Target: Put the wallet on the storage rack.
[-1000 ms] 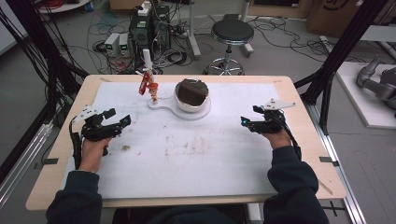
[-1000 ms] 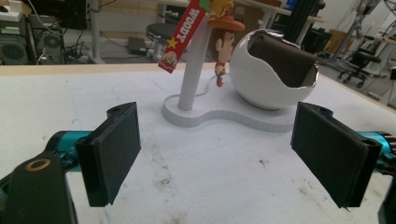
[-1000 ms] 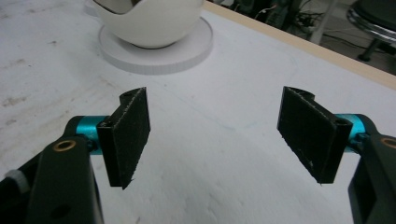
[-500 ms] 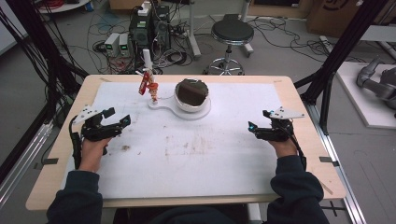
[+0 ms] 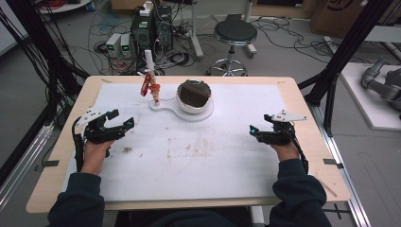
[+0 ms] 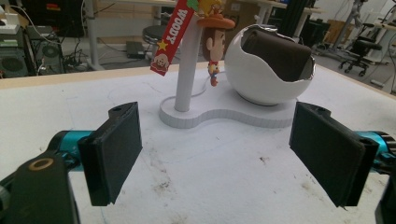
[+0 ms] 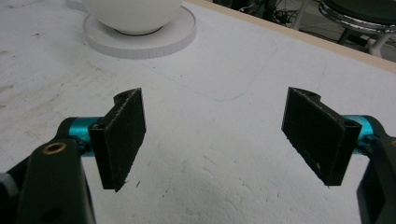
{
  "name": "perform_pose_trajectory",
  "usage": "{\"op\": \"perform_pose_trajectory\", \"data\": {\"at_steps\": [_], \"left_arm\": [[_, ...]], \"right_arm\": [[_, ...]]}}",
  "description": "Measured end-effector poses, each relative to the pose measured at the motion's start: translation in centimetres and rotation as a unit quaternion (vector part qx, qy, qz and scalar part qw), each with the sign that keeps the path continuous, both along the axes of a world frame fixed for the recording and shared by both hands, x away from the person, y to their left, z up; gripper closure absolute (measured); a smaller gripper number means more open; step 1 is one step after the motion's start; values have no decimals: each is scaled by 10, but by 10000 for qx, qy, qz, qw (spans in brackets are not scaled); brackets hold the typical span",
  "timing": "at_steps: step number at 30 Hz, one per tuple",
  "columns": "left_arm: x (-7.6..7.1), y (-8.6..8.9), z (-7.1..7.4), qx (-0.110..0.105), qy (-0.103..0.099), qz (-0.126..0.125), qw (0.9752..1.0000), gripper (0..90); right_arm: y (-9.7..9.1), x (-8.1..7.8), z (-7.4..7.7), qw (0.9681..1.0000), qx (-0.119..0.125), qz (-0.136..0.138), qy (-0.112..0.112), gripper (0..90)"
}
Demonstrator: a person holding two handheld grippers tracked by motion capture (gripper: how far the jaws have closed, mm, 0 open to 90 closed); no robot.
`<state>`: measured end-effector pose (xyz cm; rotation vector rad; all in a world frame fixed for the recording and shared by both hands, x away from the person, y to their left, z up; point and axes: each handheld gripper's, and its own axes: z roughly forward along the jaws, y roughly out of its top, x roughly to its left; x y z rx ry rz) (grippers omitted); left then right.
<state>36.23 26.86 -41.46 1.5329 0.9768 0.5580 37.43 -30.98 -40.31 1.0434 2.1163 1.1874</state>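
While both tongs rest released near opposite tabletop edges, the white egg-shaped holder with its brown pouch (image 5: 194, 94) stands near the far edge; left gripper (image 5: 115, 126) lies nearer than right gripper (image 5: 259, 134).

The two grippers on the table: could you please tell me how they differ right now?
The left gripper sits near the table's left edge, facing the white stand with its cowboy figure. The right gripper sits near the right edge, facing the stand's round end. Both are open and hold nothing.
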Motion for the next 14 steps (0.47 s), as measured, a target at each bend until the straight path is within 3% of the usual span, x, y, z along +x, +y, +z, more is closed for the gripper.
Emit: {"op": "perform_pose_trajectory", "data": {"at_steps": [14], "left_arm": [[0, -3, 0, 5, 13, -72, 10000, 171]], "right_arm": [[-6, 0, 1, 9999, 94, -50, -26, 225]]}}
